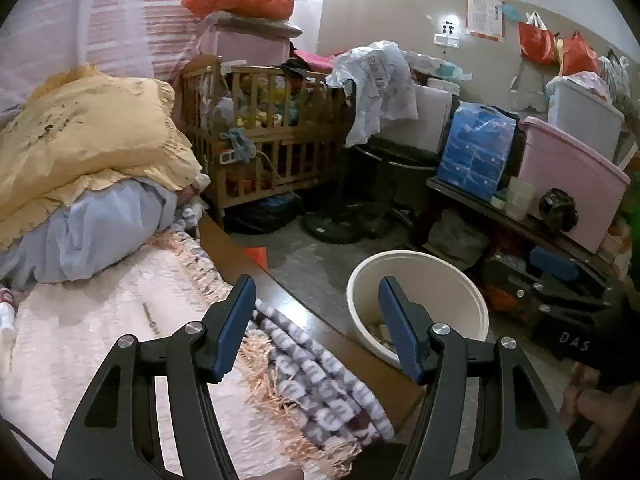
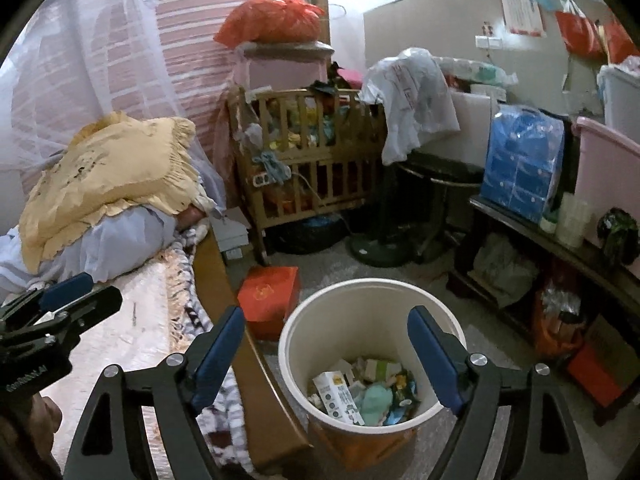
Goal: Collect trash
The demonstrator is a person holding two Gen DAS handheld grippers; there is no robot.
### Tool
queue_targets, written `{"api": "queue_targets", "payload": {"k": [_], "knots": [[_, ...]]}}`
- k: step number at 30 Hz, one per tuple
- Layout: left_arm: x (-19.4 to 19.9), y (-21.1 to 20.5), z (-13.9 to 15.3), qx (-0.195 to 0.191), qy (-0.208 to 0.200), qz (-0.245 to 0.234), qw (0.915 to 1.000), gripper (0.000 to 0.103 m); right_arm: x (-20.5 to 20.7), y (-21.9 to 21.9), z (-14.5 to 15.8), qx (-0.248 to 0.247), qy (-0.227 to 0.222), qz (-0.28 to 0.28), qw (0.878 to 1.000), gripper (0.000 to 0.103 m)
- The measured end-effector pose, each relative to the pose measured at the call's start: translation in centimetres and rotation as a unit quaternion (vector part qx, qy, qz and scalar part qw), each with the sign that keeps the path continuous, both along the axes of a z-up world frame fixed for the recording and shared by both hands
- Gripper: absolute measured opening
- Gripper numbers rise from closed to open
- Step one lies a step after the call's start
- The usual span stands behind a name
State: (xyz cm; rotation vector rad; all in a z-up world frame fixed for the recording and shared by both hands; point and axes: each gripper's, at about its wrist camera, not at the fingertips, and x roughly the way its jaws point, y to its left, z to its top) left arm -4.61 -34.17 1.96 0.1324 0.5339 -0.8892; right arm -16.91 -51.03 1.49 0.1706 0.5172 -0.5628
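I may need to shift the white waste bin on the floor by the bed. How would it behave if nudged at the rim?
The white bin looks like thin, stiff plastic, tall with a wide rim. Only a shallow layer of cartons and wrappers sits in it, so it is probably light and may tip rather than slide.

left wrist over bed edge (image 1: 328, 344); right wrist above bin (image 2: 372, 356), both sharing crib (image 1: 272, 136)

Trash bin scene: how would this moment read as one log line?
left gripper: open, empty | right gripper: open, empty, above bin | trash bin: on floor beside bed, packaging inside | red box: floor beside bin
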Motion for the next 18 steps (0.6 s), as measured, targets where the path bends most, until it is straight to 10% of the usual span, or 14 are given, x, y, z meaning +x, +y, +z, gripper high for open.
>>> {"api": "queue_targets", "payload": {"k": [18], "knots": [[0.5,1.3,0.2,0.001,-0.010,0.029,0.9995,0.063,0.2,1.0,0.8,-0.009,-0.008,0.006,1.000,0.083]]}}
